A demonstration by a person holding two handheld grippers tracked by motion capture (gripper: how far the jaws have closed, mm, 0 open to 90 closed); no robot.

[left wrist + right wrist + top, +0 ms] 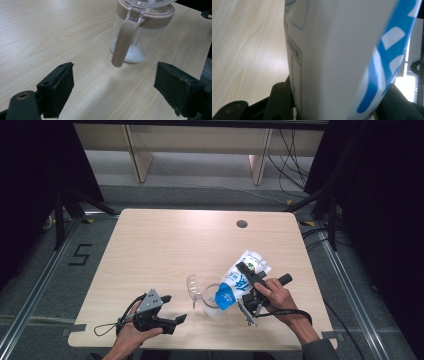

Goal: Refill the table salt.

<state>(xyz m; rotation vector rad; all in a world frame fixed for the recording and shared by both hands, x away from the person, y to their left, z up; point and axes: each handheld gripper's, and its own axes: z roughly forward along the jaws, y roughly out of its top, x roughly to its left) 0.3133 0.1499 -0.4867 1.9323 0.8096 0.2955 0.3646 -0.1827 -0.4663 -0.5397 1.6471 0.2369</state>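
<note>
A white and blue carton (239, 280) is tipped sharply, its blue top end down over the mouth of a clear jug (212, 299). My right gripper (251, 285) is shut on the carton's middle; in the right gripper view the carton (342, 55) sits between the jaws. The jug (140, 32) has a tan rim and a tan handle (123, 42), with some white liquid at its bottom. Its clear lid (192, 286) stands flipped open on the left side. My left gripper (172, 312) rests open on the table left of the jug, and in its own view its gripper (115, 92) faces the handle, apart from it.
The wooden table (165, 245) has a round cable hole (242, 224) near its far right edge. Cables trail from both grippers at the near edge. Beyond the table are grey floor, wooden desk legs and dark stands.
</note>
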